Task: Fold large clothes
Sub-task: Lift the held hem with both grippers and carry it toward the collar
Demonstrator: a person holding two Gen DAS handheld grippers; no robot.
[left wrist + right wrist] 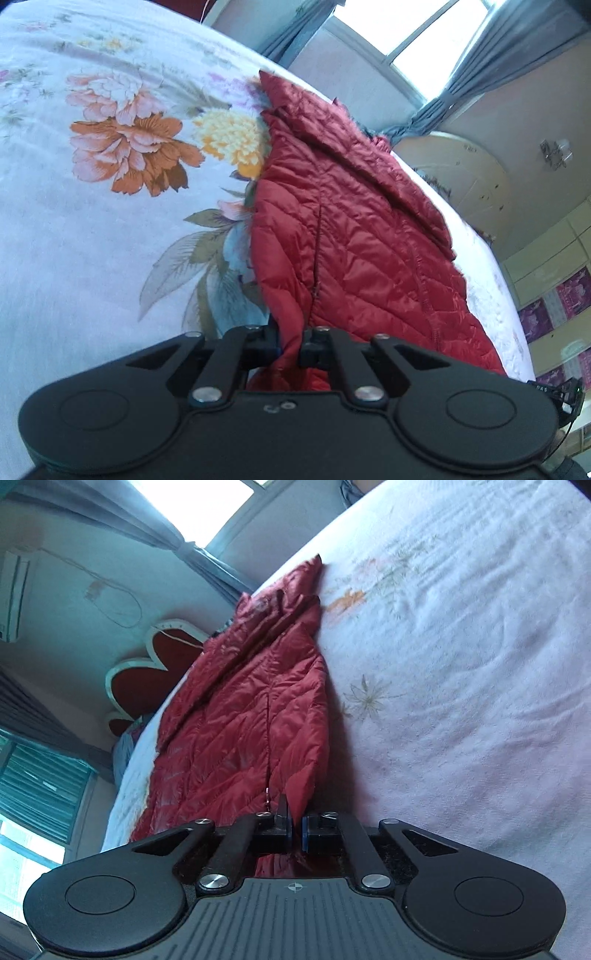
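Gripping near hem of shiny dark-red quilted puffer jacket (354,229), left gripper (290,350) and right gripper (295,830) both clamp fabric; jacket lies lengthwise on white floral bedsheet (92,221), likely ready for folding.

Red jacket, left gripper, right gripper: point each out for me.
red jacket (351,236): left wrist view, quilted front panel.
left gripper (290,347): left wrist view, between fingertips pinching the hem.
right gripper (296,832): right wrist view, between fingertips at the hem.

No legible text or labels.
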